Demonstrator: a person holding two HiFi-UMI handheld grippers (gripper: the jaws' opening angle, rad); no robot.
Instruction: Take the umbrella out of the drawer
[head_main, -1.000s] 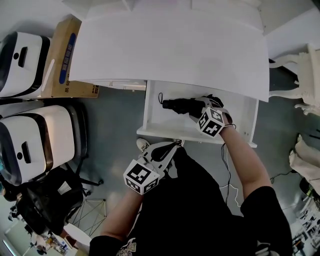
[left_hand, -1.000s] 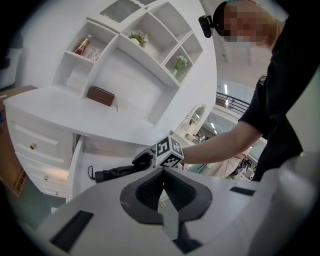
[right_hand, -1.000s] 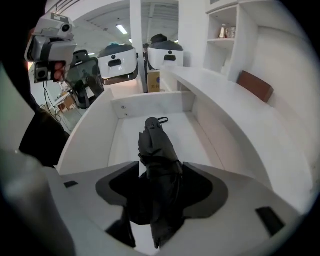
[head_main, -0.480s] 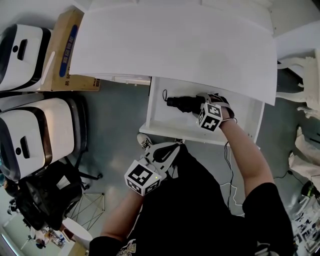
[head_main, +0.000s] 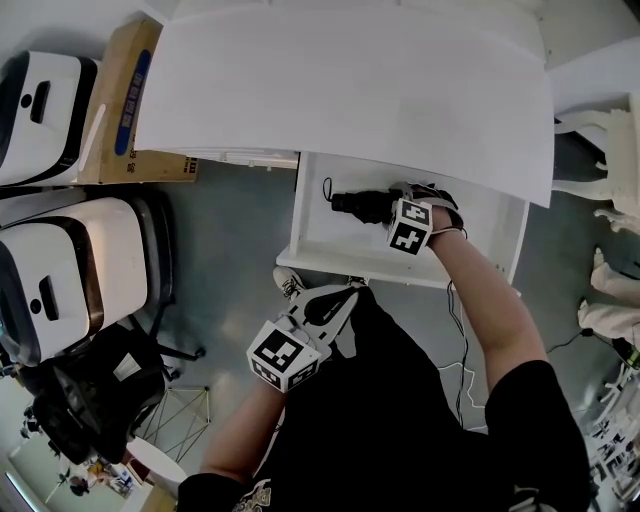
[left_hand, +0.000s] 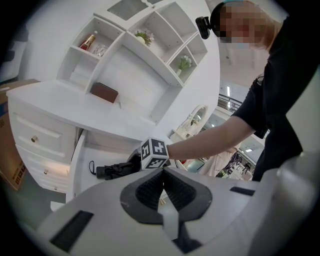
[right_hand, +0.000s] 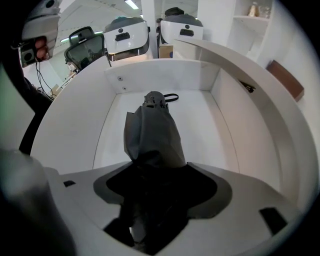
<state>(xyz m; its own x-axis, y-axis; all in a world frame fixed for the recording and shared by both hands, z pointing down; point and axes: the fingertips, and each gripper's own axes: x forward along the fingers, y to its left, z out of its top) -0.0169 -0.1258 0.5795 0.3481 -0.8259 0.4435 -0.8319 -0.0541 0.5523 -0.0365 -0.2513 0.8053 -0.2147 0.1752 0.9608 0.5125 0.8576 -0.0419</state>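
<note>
A: What does the umbrella (head_main: 362, 205) look like?
B: Black, folded short, with a thin loop strap at one end. It lies in the open white drawer (head_main: 318, 245) under the desk (head_main: 350, 90)
A: And the grippers?
B: The right hand-held gripper (right_hand: 156, 197) has just been spreading its 2 jaws, with the umbrella between them. The left hand-held gripper (left_hand: 162, 171) is pressed together, empty, outside the drawer. Only its view shows the shelves (left_hand: 150, 45) above the desk

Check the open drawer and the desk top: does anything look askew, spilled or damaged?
Nothing stands out. The folded black umbrella lies flat in the open drawer, its fabric slightly loose but with no tear visible, and nothing is spilled on the desk top.
</note>
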